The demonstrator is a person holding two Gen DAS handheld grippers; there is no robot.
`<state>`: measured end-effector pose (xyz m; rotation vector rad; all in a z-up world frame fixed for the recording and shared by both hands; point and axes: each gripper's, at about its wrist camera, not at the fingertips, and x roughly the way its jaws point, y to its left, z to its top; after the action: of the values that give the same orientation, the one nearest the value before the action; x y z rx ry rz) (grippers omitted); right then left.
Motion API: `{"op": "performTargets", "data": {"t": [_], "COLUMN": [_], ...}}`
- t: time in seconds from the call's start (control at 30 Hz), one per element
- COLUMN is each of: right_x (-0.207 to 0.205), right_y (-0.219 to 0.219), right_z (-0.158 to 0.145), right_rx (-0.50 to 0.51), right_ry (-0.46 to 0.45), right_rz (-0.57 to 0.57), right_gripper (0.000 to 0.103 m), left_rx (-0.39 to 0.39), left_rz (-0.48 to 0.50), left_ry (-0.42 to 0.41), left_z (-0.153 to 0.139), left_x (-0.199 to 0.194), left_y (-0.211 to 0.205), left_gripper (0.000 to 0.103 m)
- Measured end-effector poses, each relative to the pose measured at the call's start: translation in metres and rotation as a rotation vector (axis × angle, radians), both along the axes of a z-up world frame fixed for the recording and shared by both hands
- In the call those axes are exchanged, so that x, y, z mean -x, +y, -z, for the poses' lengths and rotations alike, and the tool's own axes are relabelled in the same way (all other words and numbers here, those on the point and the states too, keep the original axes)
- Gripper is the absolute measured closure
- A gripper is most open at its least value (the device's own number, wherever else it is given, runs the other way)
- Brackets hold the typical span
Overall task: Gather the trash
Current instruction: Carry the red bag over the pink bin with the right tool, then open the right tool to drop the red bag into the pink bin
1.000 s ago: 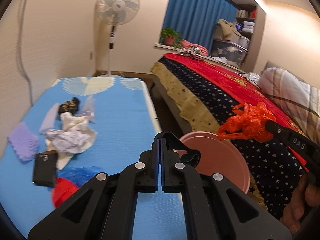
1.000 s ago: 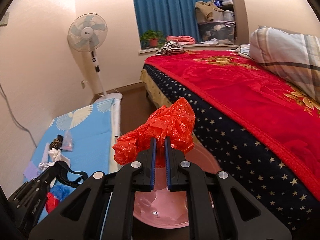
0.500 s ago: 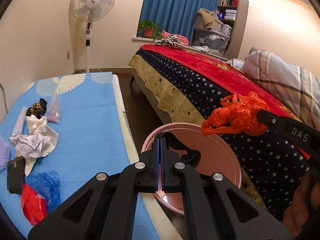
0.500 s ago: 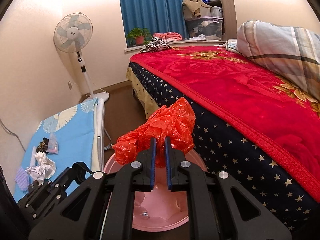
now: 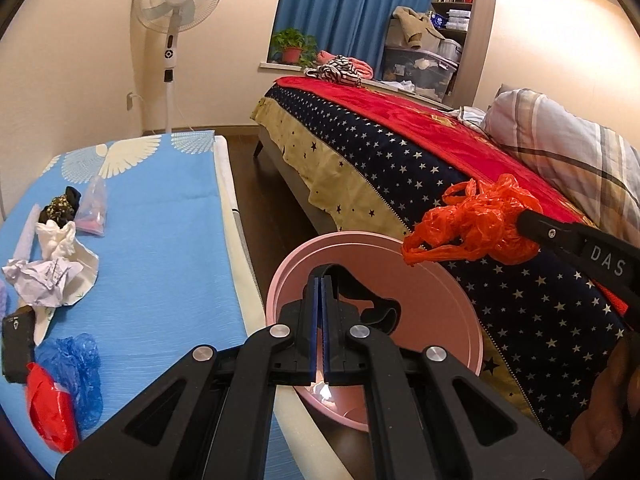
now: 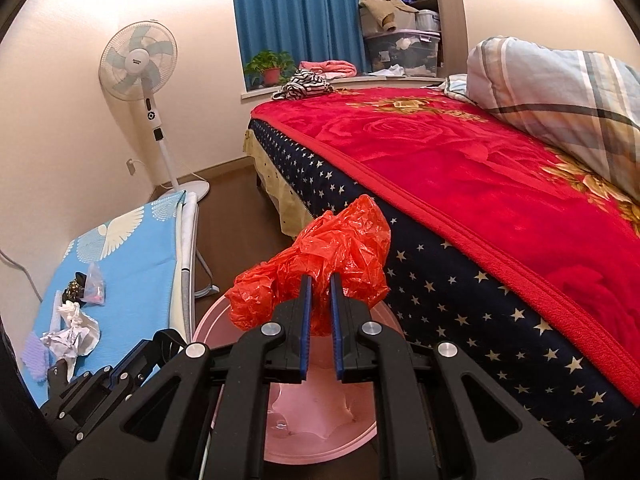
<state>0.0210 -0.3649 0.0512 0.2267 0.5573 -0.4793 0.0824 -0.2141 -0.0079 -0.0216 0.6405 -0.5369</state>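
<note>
Right gripper [image 6: 319, 280] pinched on orange bag [image 6: 320, 260], bag bunched above and ahead of jaws, hanging over pink bin [image 6: 320, 432] directly below. Left gripper [image 5: 320, 284] closed flat, empty, over near rim of bin. Likely next: release straight down. Farther left, on blue mat [image 5: 160, 240]: red bag [image 5: 50, 412], blue bag [image 5: 80, 372], crumpled paper [image 5: 44, 276]. Bin contents hard to make out.
</note>
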Motion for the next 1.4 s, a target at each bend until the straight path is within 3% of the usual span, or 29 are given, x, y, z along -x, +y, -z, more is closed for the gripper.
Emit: {"op": "performTargets", "data": {"t": [0.17, 0.27, 0.33, 0.37, 0.4, 0.57, 0.8, 0.97, 1.1, 1.4], "right_x": [0.001, 0.002, 0.005, 0.007, 0.008, 0.007, 0.006, 0.005, 0.003, -0.009], "right_y": [-0.002, -0.004, -0.005, -0.007, -0.008, -0.005, 0.014, 0.025, 0.042, 0.096], "right_z": [-0.001, -0.001, -0.002, -0.003, -0.003, -0.003, -0.004, -0.002, -0.002, 0.014], "right_rx": [0.001, 0.005, 0.018, 0.021, 0.019, 0.008, 0.02, 0.013, 0.009, -0.068], "right_ry": [0.0, 0.003, 0.003, -0.001, -0.005, -0.006, -0.021, -0.024, -0.034, -0.043], "right_rz": [0.01, 0.025, 0.062, 0.077, 0.083, 0.064, -0.01, -0.055, -0.116, -0.309], "right_gripper": [0.092, 0.086, 0.065, 0.05, 0.049, 0.049, 0.049, 0.051, 0.053, 0.073], "left_rx": [0.002, 0.016, 0.011, -0.006, -0.012, 0.002, 0.008, 0.005, -0.002, -0.011], "left_rz": [0.01, 0.026, 0.027, 0.012, -0.007, -0.044, -0.062, -0.096, -0.117, -0.206], "left_ry": [-0.004, -0.003, 0.009, 0.011, 0.001, 0.0, -0.039, -0.051, -0.059, -0.076], "left_z": [-0.002, -0.003, -0.002, 0.0, 0.0, -0.003, -0.013, -0.017, -0.019, -0.021], "left_x": [0.0, 0.001, -0.002, -0.002, -0.001, -0.001, 0.006, 0.011, 0.016, 0.025], "left_y": [-0.003, -0.003, -0.004, -0.004, -0.001, 0.014, 0.035, 0.057, 0.073, 0.122], "left_gripper": [0.102, 0.101, 0.09, 0.066, 0.054, 0.054, 0.073, 0.082, 0.082, 0.084]}}
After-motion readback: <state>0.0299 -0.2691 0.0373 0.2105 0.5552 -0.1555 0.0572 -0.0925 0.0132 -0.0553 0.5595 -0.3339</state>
